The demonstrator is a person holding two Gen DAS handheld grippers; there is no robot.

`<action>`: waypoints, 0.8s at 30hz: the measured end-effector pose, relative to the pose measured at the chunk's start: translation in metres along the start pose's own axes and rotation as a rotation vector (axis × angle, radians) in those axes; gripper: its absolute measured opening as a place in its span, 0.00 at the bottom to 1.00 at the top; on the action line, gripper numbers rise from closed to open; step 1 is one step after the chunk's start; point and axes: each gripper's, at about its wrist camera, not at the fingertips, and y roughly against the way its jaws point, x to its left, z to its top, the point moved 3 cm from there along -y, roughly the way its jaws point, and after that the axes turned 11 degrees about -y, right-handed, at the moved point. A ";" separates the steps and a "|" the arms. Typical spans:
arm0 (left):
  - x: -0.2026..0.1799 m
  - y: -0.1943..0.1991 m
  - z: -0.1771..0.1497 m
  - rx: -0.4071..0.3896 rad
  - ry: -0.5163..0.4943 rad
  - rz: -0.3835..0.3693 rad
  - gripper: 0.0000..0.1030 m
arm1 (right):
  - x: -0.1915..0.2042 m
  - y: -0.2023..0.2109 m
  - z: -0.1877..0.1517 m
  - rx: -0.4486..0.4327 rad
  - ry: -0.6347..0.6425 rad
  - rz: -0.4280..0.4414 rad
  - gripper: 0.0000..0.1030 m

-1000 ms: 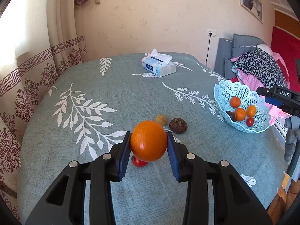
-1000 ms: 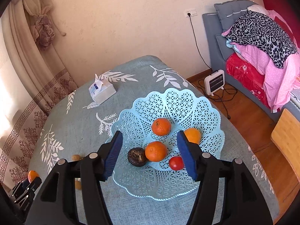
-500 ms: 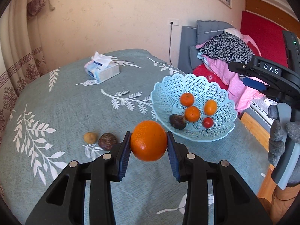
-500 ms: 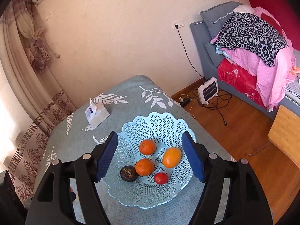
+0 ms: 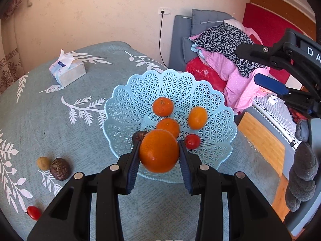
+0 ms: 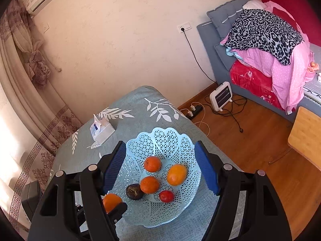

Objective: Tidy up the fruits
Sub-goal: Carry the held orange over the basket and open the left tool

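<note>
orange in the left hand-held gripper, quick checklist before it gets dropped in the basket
1. Grip: left hand-held gripper shut on the orange: ok.
2. Orange over the basket: at the near rim, exact overlap: cannot tell.
3. Landing room: bare mesh on the basket's left side: ok.
4. Right hand-held gripper open, holding nothing, above the basket: ok.
5. Height above the fruit inside: cannot tell.
6. Fruit left on the table: dark fruit, small tan fruit, red tomato: not ok.
</note>
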 end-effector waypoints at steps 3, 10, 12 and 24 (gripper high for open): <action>-0.001 0.001 0.002 -0.012 0.017 -0.006 0.66 | -0.001 0.000 0.000 0.002 -0.003 0.000 0.70; 0.019 0.024 0.007 -0.070 0.034 0.059 0.77 | 0.001 0.001 -0.001 0.000 0.001 0.004 0.70; 0.028 0.030 0.007 -0.080 0.042 0.082 0.82 | 0.004 0.001 -0.003 0.003 0.008 0.008 0.70; 0.113 0.056 -0.015 -0.038 0.153 0.229 0.85 | 0.016 -0.003 -0.014 0.030 0.043 0.020 0.71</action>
